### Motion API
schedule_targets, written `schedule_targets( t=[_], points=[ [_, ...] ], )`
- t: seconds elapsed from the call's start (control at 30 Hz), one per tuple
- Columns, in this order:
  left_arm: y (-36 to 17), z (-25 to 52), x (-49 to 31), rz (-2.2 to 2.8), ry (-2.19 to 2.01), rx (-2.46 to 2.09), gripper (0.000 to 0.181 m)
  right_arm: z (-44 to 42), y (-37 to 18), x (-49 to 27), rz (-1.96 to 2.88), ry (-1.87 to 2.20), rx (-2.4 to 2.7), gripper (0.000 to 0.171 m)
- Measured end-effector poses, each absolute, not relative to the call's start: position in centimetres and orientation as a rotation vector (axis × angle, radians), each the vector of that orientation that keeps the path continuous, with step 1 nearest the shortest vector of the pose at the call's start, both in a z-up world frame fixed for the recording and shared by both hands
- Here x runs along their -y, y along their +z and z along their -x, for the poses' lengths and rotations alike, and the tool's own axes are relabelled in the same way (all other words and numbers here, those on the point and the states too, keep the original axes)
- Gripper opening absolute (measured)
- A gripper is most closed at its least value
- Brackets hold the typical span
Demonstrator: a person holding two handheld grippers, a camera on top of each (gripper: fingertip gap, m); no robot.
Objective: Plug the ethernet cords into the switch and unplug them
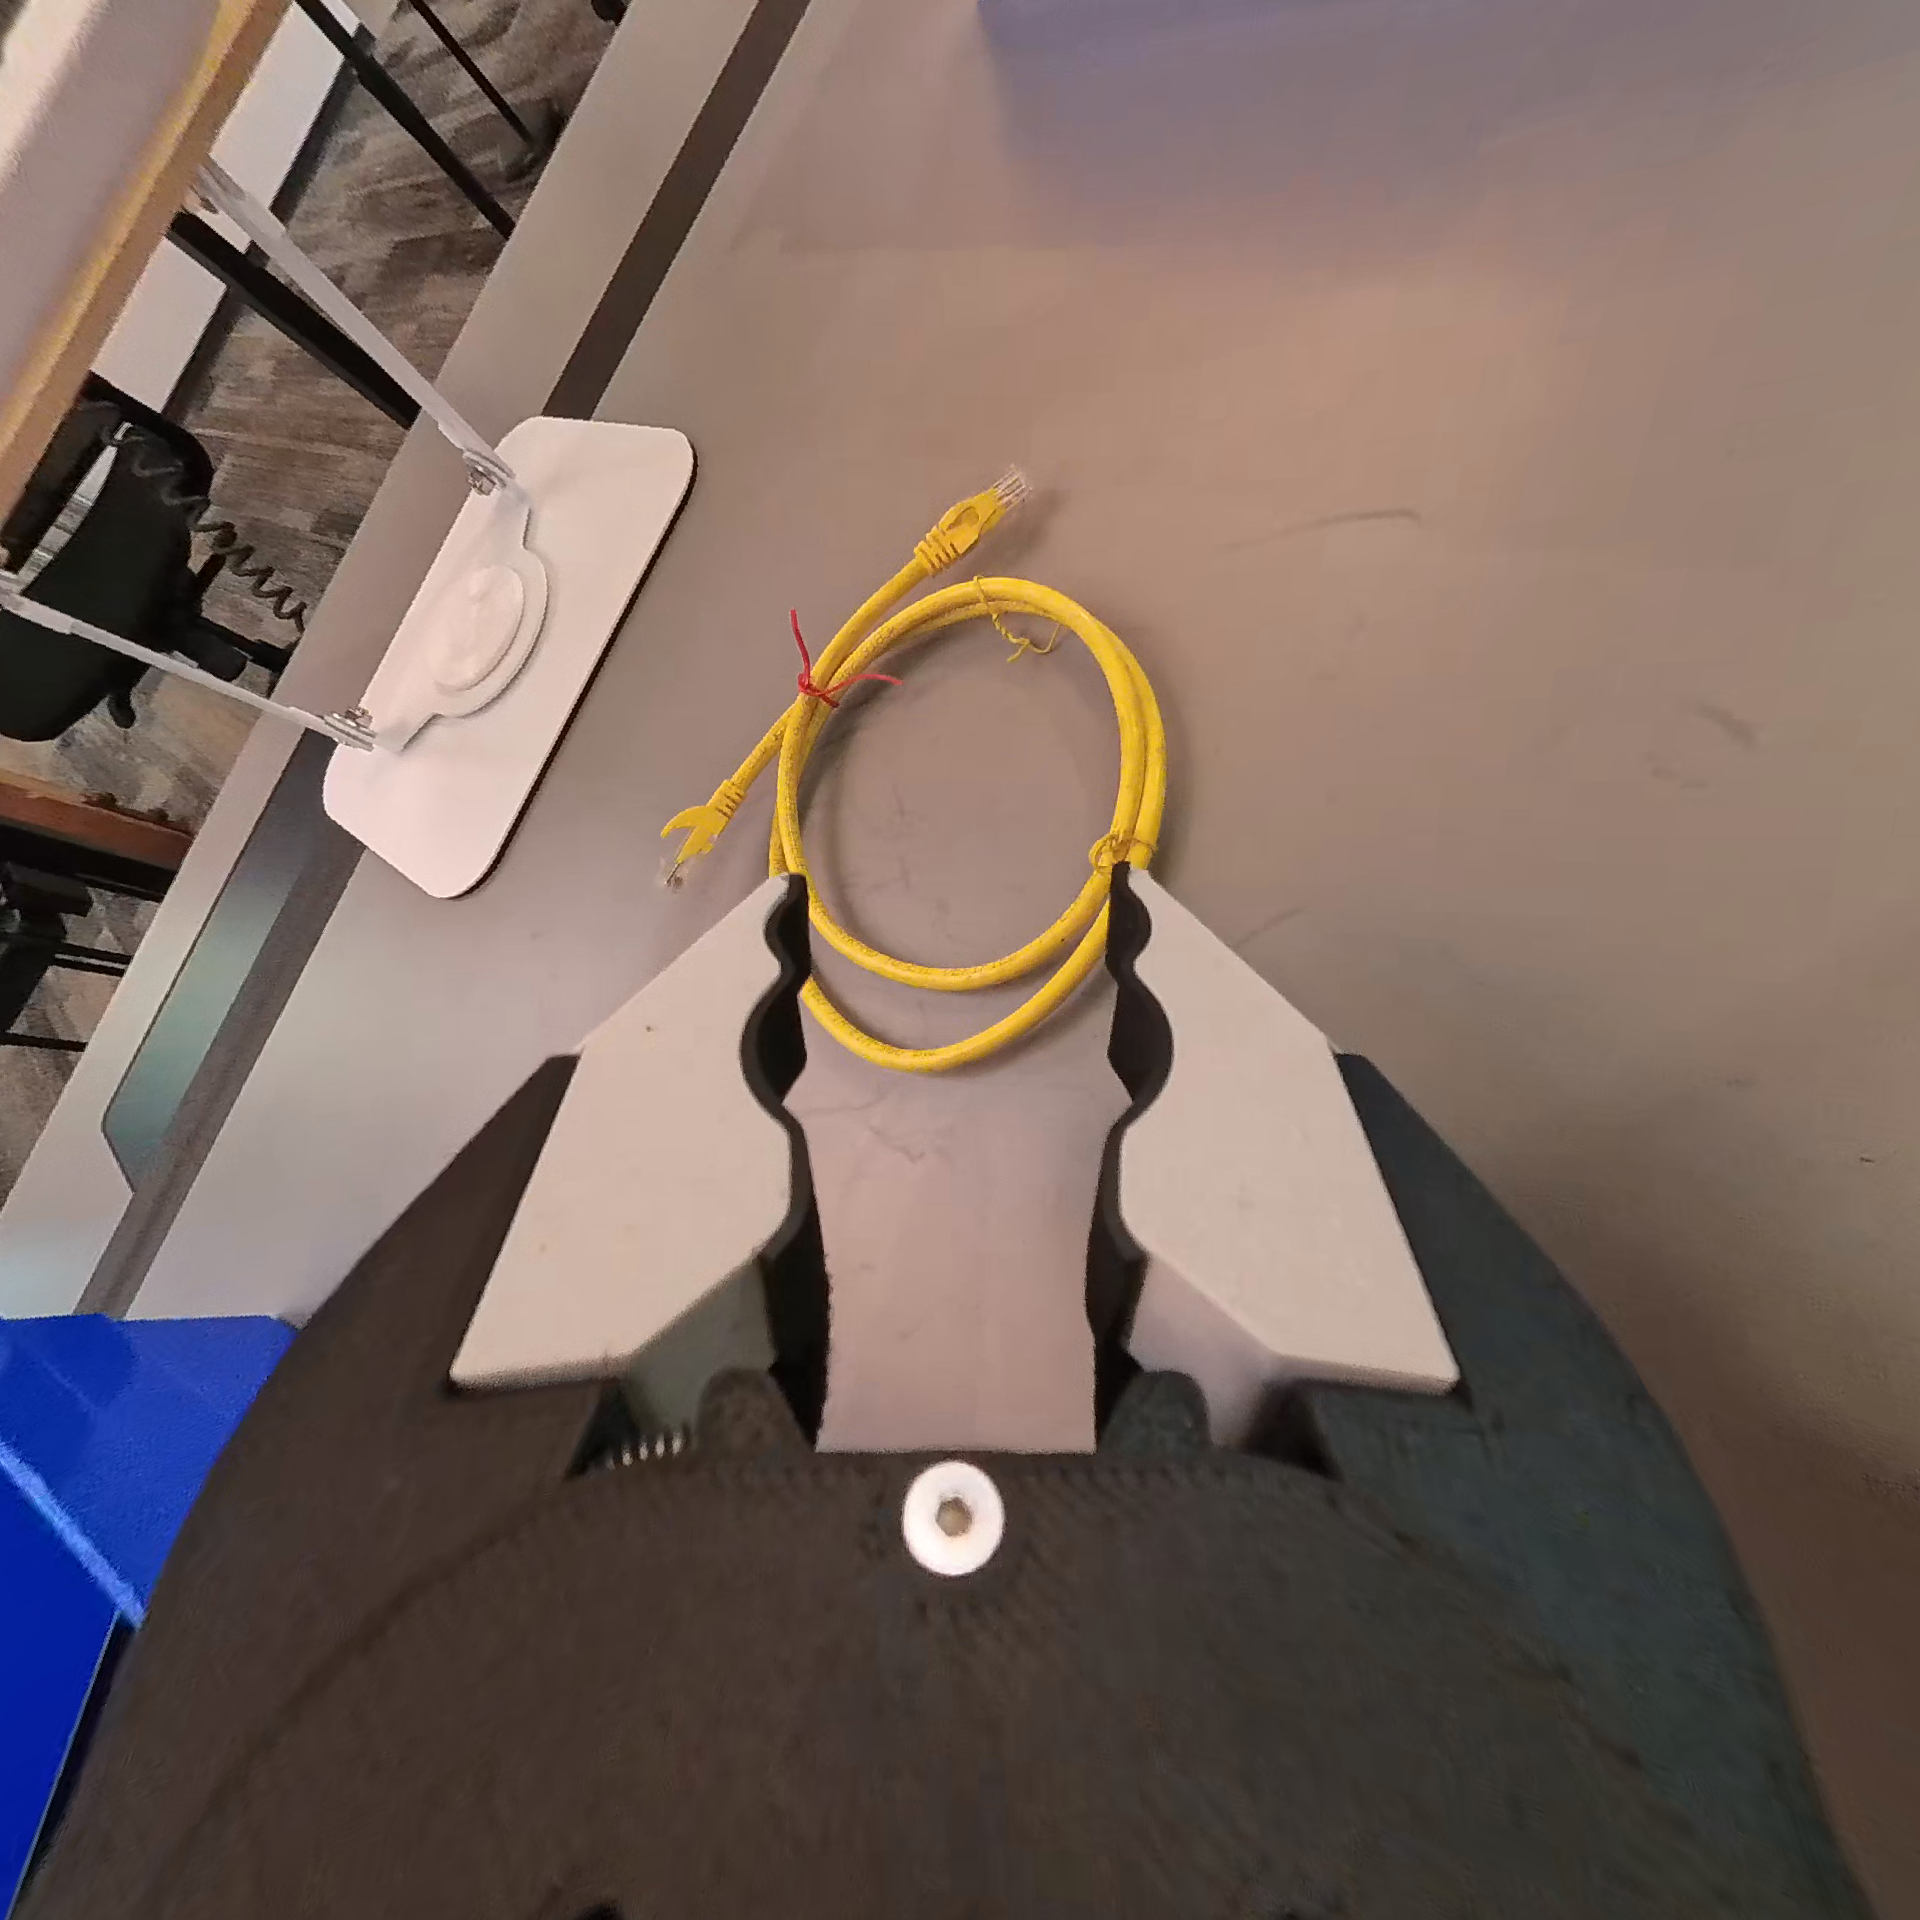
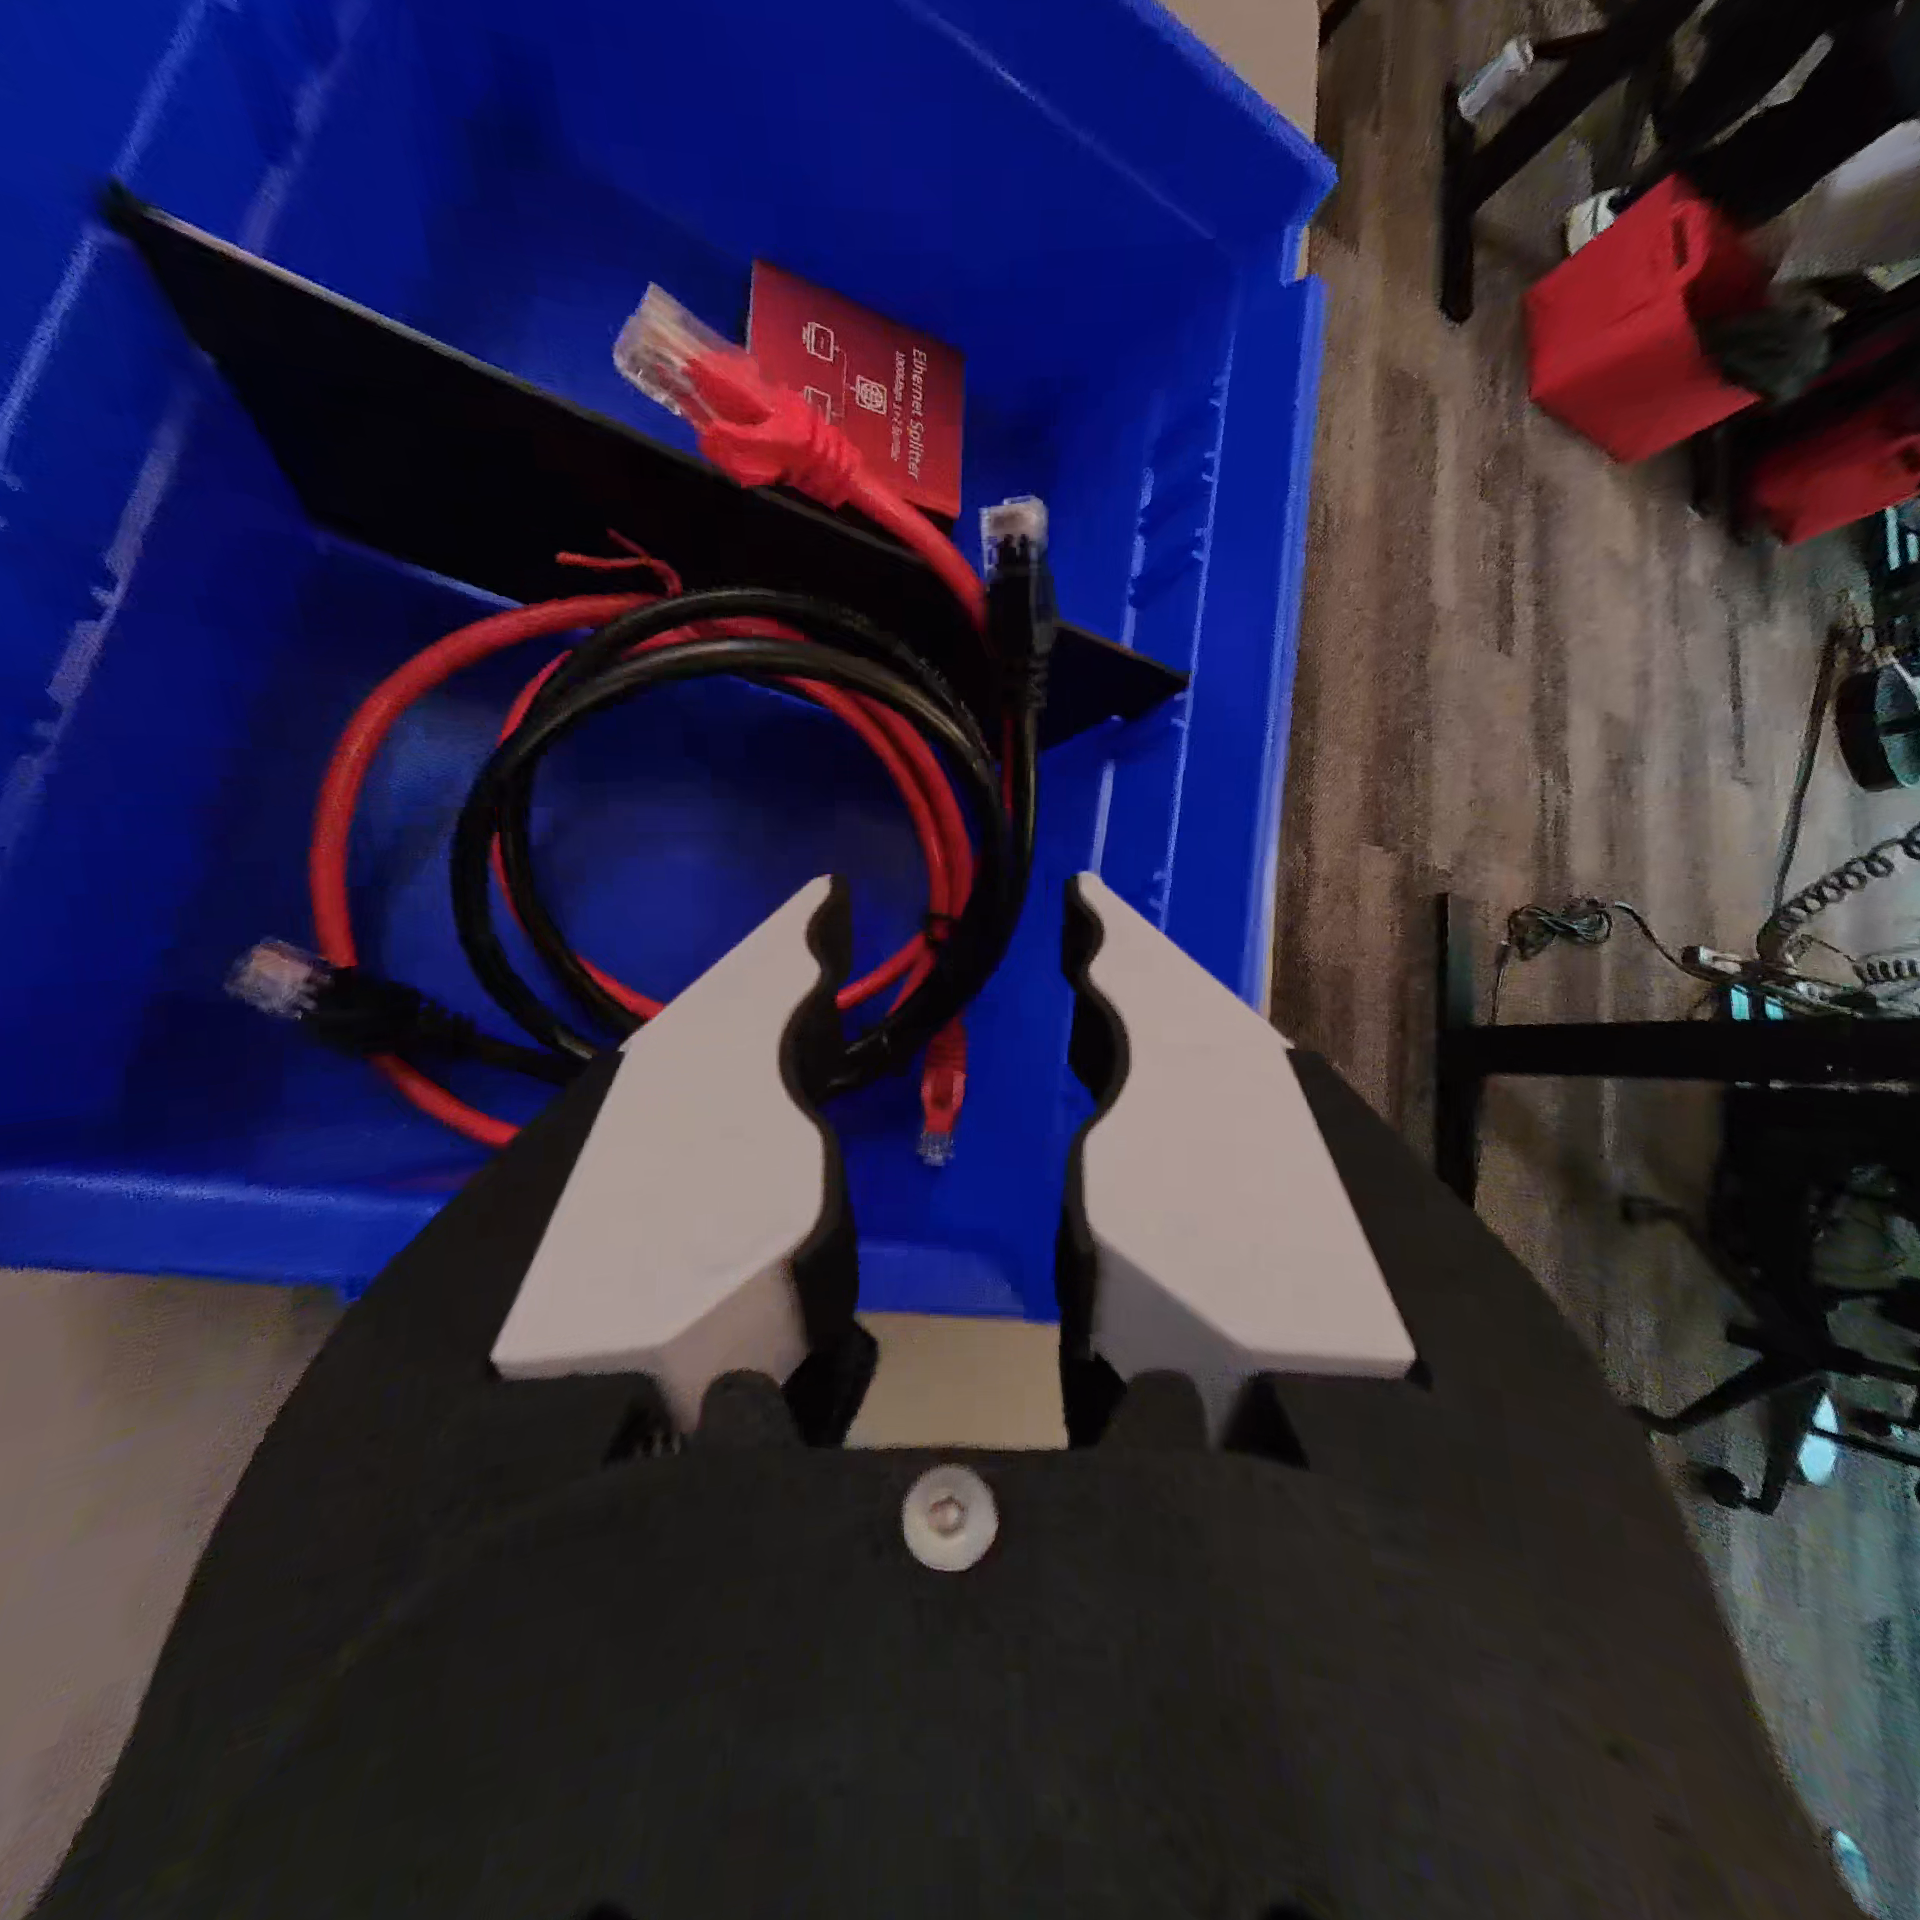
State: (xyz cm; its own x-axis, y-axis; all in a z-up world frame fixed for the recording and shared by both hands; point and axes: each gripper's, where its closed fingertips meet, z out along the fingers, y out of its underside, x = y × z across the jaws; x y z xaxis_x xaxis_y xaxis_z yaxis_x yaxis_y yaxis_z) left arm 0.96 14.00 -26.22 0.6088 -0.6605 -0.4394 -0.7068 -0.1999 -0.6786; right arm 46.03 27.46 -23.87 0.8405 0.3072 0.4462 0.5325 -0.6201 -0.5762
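A coiled yellow ethernet cord (image 1: 1132, 717) lies on the grey table, tied with a red twist tie. My left gripper (image 1: 956, 883) is open above the coil's near side, holding nothing. In the right wrist view a coiled red cord (image 2: 353, 810) and a coiled black cord (image 2: 727, 623) lie in a blue bin (image 2: 727, 135). A red box (image 2: 883, 343) lies behind a black divider (image 2: 416, 436) in the bin. My right gripper (image 2: 951, 894) is open above the coils' near right part, empty. The switch itself cannot be made out.
A white stand base (image 1: 592, 551) with metal rods sits on the table to the left of the yellow cord, near the table edge. A corner of the blue bin (image 1: 94, 1455) shows lower left. Floor, black table legs and red bins (image 2: 1631, 332) lie right of the bin. The tips of one gripper are about 45 centimeters away from the tips of the other.
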Motion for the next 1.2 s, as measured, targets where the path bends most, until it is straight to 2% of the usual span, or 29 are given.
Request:
schedule_targets(
  t=[0.1, 0.2, 0.33, 0.4, 0.47, 0.6, 0.67, 0.77, 0.8, 0.87, 1.0, 1.2],
  points=[
    [-25.6, -1.2, -13.9, 1.908, 0.057, -1.081, 0.054, -41.2, -18.1, -26.4, 2.097, -0.306, 0.673, 0.034],
    [-25.3, -1.9, -13.5, 1.914, 0.026, -1.062, 0.054, -29.8, -14.8, -24.2, 1.985, -0.077, 0.904, 0.033],
    [-25.9, -2.3, -12.0, 1.919, 0.044, -1.084, 0.054, -16.1, -18.3, -21.8, 1.998, 0.085, 1.244, 0.047],
    [-26.2, -2.1, -11.3, 1.923, 0.041, -1.086, 0.054, -11.4, -21.5, -22.0, 2.017, 0.152, 1.368, 0.055],
    [-26.4, -1.7, -11.0, 1.926, 0.044, -1.085, 0.054, -8.1, -24.7, -22.8, 2.031, 0.185, 1.480, 0.057],
    [-25.9, -1.2, -11.5, 1.905, 0.050, -1.075, 0.054, -4.6, -30.2, -24.4, 2.089, 0.218, 1.634, 0.061],
    [-25.7, -1.0, -11.8, 1.895, 0.047, -1.072, 0.054, -4.2, -32.3, -24.8, 2.124, 0.176, 1.698, 0.055],
    [-25.7, -0.6, -12.0, 1.895, 0.037, -1.060, 0.054, -3.1, -33.0, -24.8, 2.162, 0.276, 1.674, 0.028],
    [-25.6, -0.5, -12.1, 1.894, 0.033, -1.055, 0.053, -3.0, -33.0, -24.8, 2.164, 0.283, 1.676, 0.014],
    [-25.5, -0.4, -12.2, 1.889, 0.027, -1.047, 0.054, -3.0, -32.9, -24.7, 2.149, 0.254, 1.695, 0.010],
    [-25.1, -0.3, -12.3, 1.876, 0.014, -1.033, 0.053, -3.0, -30.3, -24.3, 2.145, 0.350, 1.590, 0.009],
    [-24.8, -0.7, -12.3, 1.859, 0.009, -1.023, 0.052, -6.0, -21.3, -24.7, 2.016, 0.411, 1.380, 0.009]
  ],
)
